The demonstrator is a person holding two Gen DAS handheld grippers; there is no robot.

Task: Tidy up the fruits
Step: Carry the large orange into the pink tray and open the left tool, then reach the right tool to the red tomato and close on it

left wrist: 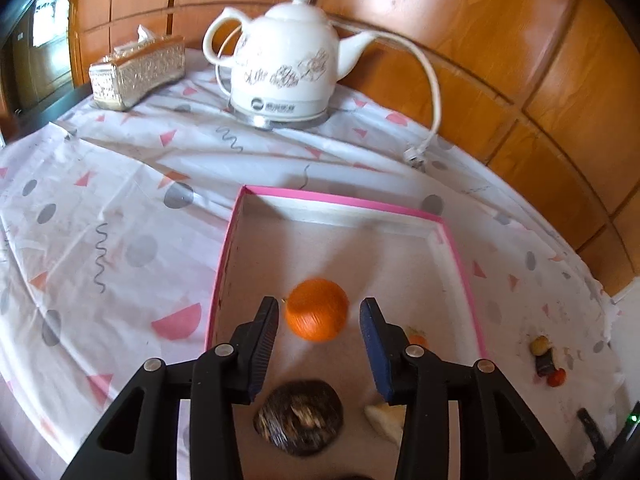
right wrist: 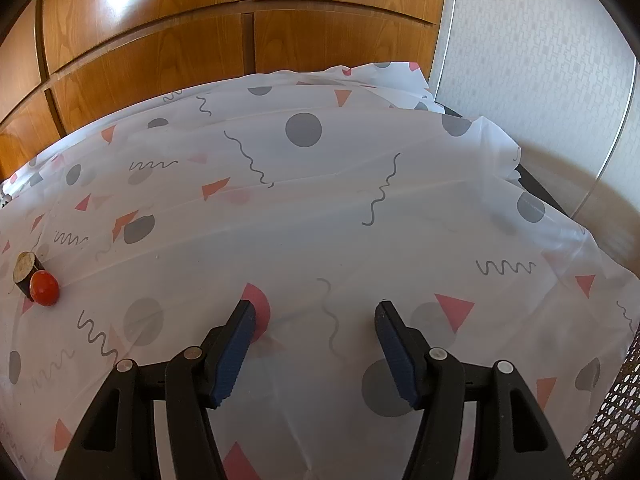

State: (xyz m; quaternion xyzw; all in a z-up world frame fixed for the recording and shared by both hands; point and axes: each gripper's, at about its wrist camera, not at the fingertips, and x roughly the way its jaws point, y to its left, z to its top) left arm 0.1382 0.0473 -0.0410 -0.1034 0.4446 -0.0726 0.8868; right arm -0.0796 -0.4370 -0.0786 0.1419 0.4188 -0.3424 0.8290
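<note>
Pink-rimmed and shallow, the box [left wrist: 344, 200] lies on the patterned tablecloth [left wrist: 120, 200] in the left wrist view, and it holds four things that can be made out: one orange [left wrist: 317, 309], one dark brown rounded fruit [left wrist: 299, 416], one pale wedge [left wrist: 385, 420] and a small orange-coloured piece [left wrist: 417, 338] mostly hidden behind a finger. The left gripper [left wrist: 319, 312] hangs over the box with its fingers spread; the orange sits in the gap between them, touching neither pad. Outside the box, to its right on the cloth, lies a small cluster: a yellowish piece [left wrist: 540, 345], a dark piece [left wrist: 545, 365] and a small red fruit [left wrist: 556, 378]. Behind stand one white teapot [left wrist: 280, 60] with its cord [left wrist: 432, 80] and one tissue box [left wrist: 136, 72].

From the right wrist view, the right gripper [right wrist: 316, 320] is over bare cloth [right wrist: 320, 200], fingers wide apart and holding nothing. Far left lie one red fruit [right wrist: 45, 288] and, touching it, one dark cut piece [right wrist: 26, 270] with a pale face.
</note>
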